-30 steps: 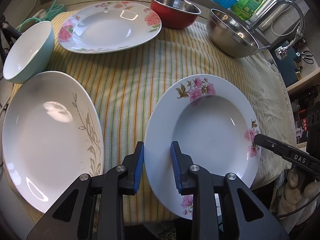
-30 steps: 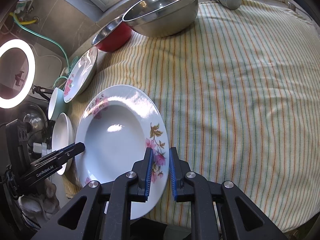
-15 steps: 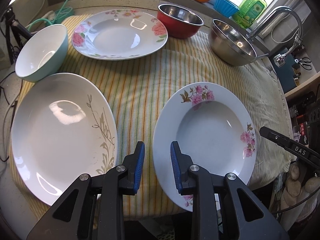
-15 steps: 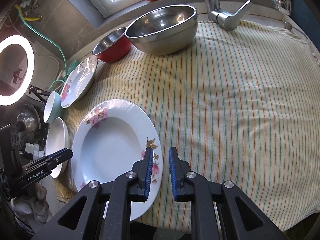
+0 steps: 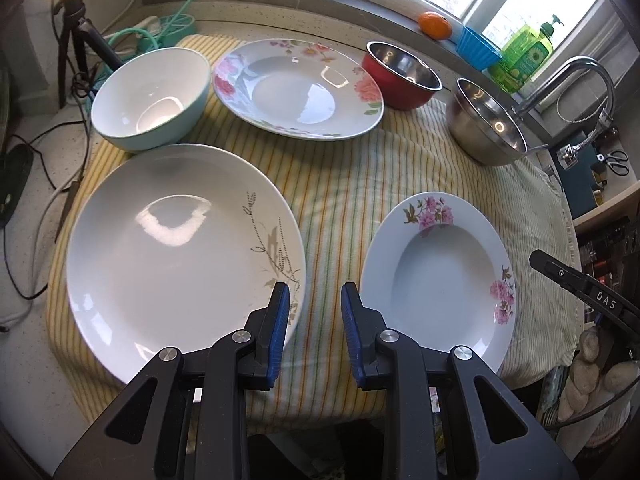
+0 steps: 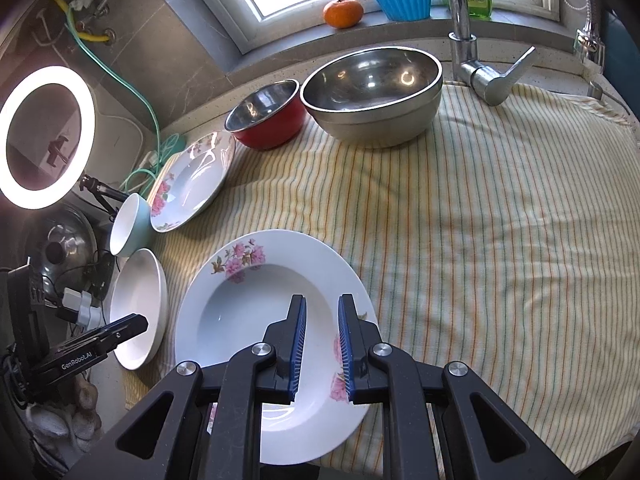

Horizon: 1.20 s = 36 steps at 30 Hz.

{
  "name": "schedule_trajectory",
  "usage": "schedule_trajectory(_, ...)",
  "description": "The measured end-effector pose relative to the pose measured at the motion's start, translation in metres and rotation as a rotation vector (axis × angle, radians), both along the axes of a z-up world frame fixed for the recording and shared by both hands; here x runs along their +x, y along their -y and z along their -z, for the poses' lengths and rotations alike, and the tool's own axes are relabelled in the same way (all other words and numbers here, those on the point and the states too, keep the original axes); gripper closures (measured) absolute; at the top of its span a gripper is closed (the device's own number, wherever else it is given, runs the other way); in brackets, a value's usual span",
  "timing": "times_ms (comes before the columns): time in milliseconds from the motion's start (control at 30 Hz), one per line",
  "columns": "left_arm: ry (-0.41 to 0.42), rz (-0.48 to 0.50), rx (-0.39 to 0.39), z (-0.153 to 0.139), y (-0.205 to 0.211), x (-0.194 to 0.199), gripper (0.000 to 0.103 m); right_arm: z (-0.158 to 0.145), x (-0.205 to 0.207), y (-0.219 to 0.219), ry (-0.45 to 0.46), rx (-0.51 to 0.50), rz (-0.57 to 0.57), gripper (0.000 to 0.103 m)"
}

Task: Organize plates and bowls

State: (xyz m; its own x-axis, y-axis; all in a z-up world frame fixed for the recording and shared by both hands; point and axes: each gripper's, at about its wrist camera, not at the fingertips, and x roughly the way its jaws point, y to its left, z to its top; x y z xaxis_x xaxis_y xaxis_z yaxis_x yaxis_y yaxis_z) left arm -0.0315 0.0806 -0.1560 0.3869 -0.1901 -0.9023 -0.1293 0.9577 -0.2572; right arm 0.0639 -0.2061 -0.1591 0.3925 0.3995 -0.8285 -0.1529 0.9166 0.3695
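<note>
My left tongs [image 5: 312, 312] are hanging over the striped cloth [image 5: 344, 184] in the gap between two plates, blue pads a little way apart with nothing pinched in them, just bare cloth showing through the gap. My right tongs [image 6: 322, 328] sit over the small pink-flowered soup plate [image 6: 248, 312], also only slightly parted and gripping nothing; the plate lies flat on the cloth below them, near the front edge of the worktop. From the left camera that same plate [image 5: 436, 276] is just right of my left tongs, and the big white plate with the grey sprig pattern [image 5: 176, 256] is just left of them, its rim tucked behind the left pad. Behind the big plate is a pale teal bowl [image 5: 152, 92], white inside, sitting upright right beside it, can't tell if they touch. Next along the back is a larger flowered soup plate [image 5: 296, 88], then a red bowl with a steel inside [image 5: 400, 74] just beside it, then a big steel bowl [image 5: 486, 124] over by the tap [image 5: 572, 76]. On the windowsill there's an orange [image 5: 435, 24], a blue ribbed cup [image 5: 476, 46] and a green soap bottle [image 5: 524, 56]. A ring light [image 6: 44, 136] glows off to the left in the right camera.
</note>
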Motion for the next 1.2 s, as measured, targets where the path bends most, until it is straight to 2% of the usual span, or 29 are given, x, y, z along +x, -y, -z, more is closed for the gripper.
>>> schedule_trajectory(100,0.006,-0.036,0.002,-0.002,-0.012,-0.005,0.078,-0.006,0.0,-0.009,0.028,0.016,-0.018,0.088)
schedule_trajectory(233,0.016,-0.094,0.0,-0.005,-0.032,-0.014,0.078,-0.013,0.001,-0.028,0.05,-0.004,-0.076,0.073)
schedule_trajectory(367,0.019,-0.138,0.005,-0.007,-0.048,-0.021,0.078,-0.016,0.003,-0.048,0.049,-0.025,-0.125,0.073)
schedule_trajectory(600,0.025,-0.207,0.009,-0.01,-0.075,-0.029,0.078,-0.018,0.006,-0.075,0.029,-0.005,-0.184,0.073)
schedule_trajectory(833,0.013,-0.296,0.008,-0.001,-0.106,-0.038,0.078,-0.015,0.011,-0.112,0.017,0.009,-0.267,0.073)
schedule_trajectory(1200,-0.037,-0.371,0.021,0.018,-0.143,-0.051,0.078,0.008,0.022,-0.181,-0.026,-0.01,-0.374,0.073)
